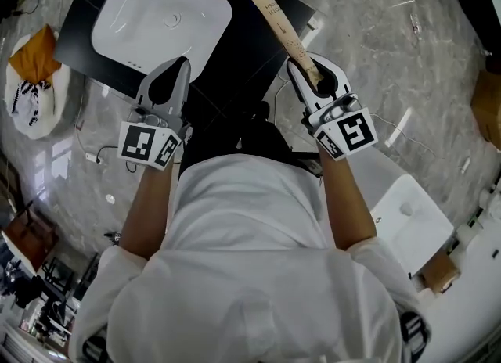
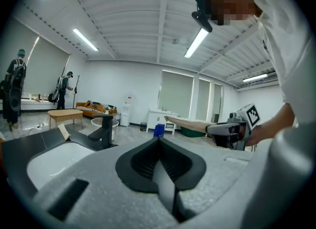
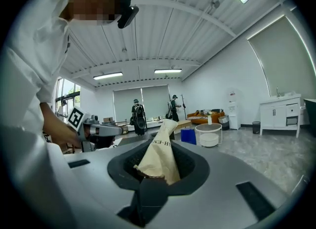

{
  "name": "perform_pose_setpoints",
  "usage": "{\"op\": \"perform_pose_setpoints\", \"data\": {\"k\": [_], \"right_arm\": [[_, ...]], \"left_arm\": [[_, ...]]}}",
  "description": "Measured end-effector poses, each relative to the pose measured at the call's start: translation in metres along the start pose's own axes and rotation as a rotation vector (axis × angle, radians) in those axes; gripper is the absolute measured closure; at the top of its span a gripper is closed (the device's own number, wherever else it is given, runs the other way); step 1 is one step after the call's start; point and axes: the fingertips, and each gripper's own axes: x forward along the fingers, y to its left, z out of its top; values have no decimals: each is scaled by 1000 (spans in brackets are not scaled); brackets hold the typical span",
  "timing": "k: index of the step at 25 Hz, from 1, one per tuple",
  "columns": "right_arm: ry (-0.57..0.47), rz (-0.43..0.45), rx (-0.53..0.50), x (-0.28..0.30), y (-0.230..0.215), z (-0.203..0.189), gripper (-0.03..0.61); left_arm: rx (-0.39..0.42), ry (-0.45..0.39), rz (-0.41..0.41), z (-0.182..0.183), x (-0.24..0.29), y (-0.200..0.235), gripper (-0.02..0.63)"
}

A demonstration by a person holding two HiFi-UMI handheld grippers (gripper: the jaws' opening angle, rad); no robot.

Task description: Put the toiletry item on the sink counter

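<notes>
A black worktop on a grey marble floor

We see the black worktop (image 1: pixel 250 56) with a white basin (image 1: pixel 160 21) sunk into it, a black tap (image 2: pixel 105 132) at the basin's far side, and a small tan card (image 2: pixel 63 132) leaning near the far left corner. Loose white cables (image 1: pixel 92 155) lie on the marble floor (image 1: pixel 391 64) around it. A round white stand (image 1: pixel 56 99) bearing an orange cloth (image 1: pixel 33 55) sits to our left, and a white box (image 1: pixel 411 221) to our right.

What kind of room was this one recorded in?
Likely a big open hall or lab, not a real bathroom: the sink sits in a free-standing black counter on a marble floor, with a sofa and strip lights beyond.
</notes>
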Motion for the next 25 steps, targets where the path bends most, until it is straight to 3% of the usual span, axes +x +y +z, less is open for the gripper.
{"op": "perform_pose_setpoints", "data": {"k": [4,12,18,25], "right_arm": [[88,4,7,16,10,-33,497],[202,-49,24,27,18,-80,498],[228,-75,42,43,15,-108,497],[307,-29,-8,57,20,-141,497]], "left_arm": [[-15,7,-73,-4,12,18,598],[-54,101,-186,-43,27,27,598],[-89,145,-215,-71,31,20,598],[-109,169,-204,-93,27,22,598]]}}
